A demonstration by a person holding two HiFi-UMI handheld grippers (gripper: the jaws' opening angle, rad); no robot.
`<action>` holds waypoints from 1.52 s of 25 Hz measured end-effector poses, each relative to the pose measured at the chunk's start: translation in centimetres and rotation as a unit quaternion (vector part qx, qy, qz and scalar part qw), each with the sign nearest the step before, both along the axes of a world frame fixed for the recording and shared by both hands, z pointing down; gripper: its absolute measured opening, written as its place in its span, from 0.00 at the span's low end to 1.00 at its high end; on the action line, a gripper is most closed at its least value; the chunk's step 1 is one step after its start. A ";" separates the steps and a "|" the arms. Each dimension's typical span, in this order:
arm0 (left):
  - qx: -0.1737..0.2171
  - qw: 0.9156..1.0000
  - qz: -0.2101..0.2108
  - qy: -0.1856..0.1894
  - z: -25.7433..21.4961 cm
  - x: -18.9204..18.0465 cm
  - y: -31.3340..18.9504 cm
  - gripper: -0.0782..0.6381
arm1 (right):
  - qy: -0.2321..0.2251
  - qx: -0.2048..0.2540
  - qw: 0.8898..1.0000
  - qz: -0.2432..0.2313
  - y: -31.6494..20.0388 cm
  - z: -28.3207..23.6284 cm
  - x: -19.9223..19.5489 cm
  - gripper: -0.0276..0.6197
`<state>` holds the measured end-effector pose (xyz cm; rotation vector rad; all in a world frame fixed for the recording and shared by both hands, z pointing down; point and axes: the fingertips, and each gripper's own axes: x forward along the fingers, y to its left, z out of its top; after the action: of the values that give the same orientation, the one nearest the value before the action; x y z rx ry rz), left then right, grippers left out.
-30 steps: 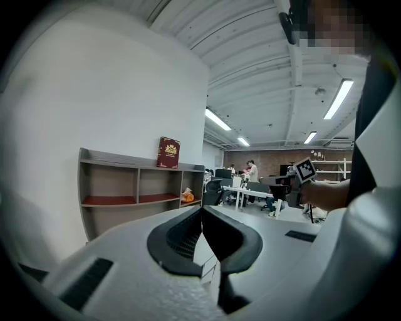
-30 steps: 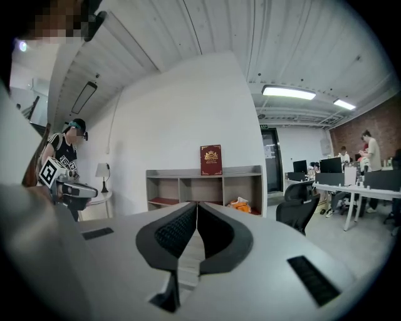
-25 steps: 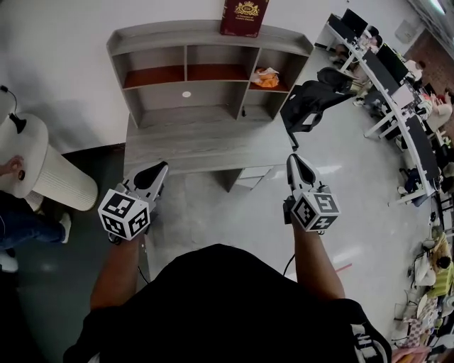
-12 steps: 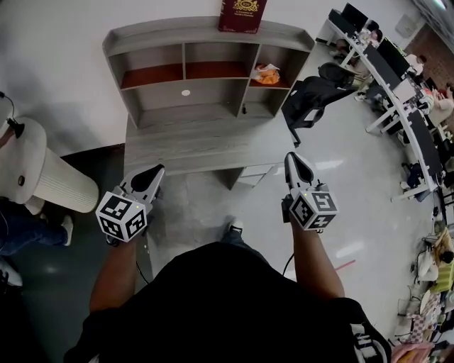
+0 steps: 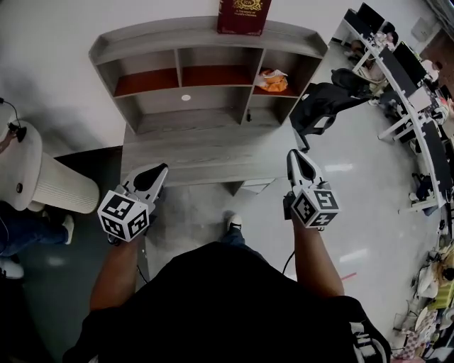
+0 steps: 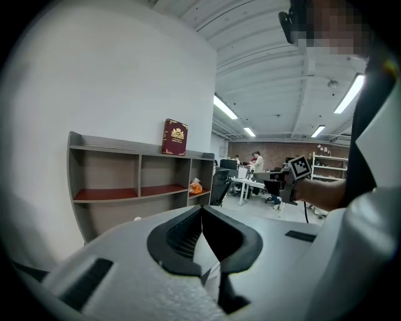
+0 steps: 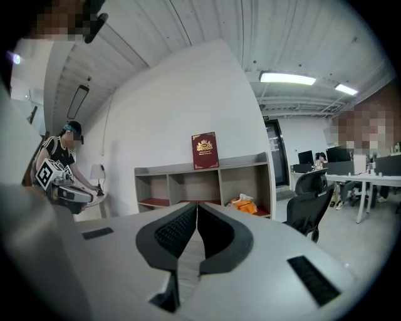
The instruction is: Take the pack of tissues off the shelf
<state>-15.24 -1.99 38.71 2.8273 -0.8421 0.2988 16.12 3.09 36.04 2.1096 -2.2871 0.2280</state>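
1. Head view. The pack of tissues (image 5: 272, 80) lies in the upper right compartment of the shelf (image 5: 206, 35), which stands at the far side of the table (image 5: 198, 152).
   - A red book (image 5: 244, 15) stands on the shelf top, just left of that compartment.
   - My forearms are both out front and roughly parallel. The left tongs (image 5: 156, 170) are over the near left of the table and the right tongs (image 5: 298, 157) are by its near right edge.
   - Both are well short of the pack. An office chair (image 5: 323, 106) sits just right of the shelf.

2. Left gripper view. The left tongs (image 6: 202, 213) are closed tip to tip with nothing between them.
   - They are held level, pointing at the shelf front.
   - The pack (image 6: 195, 186) shows small and far, an orange and white wrapper, crumpled on top.

3. Right gripper view. The right tongs (image 7: 197, 210) are also shut and empty, aimed more squarely at the pack (image 7: 243, 203), so I judge this the better side for the reach.
   - The pack looks light, soft and squashy, with a film wrapper that is likely slick.
   - I'd open wide and pinch across the body rather than the loose top, gently enough not to crush it.
   - I'd mind the compartment's right wall on the way in.
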 end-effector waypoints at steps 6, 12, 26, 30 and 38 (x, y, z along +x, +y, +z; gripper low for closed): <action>-0.014 1.000 -0.008 0.003 0.7 5.5 -5.5 0.13 | -0.002 -0.013 1.000 -0.014 -6.9 0.9 4.7 0.07; -0.026 1.000 -0.013 0.003 1.7 9.8 -9.7 0.13 | 0.002 -0.024 0.999 -0.027 -12.5 1.6 8.5 0.07; -0.040 0.998 -0.045 -0.002 3.0 16.1 -16.2 0.13 | 0.000 -0.039 0.997 -0.063 -21.3 3.6 14.9 0.07; -0.041 0.998 -0.051 -0.005 3.1 17.7 -16.7 0.13 | -0.003 -0.040 0.997 -0.073 -22.4 4.0 16.1 0.07; -0.040 0.998 -0.042 -0.017 2.6 19.9 -16.5 0.13 | -0.010 -0.033 0.996 -0.079 -23.2 3.9 17.4 0.07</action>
<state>4.71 -18.53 41.31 2.7125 -0.9311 0.3624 33.51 -20.13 39.89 1.8929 -2.4056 0.3177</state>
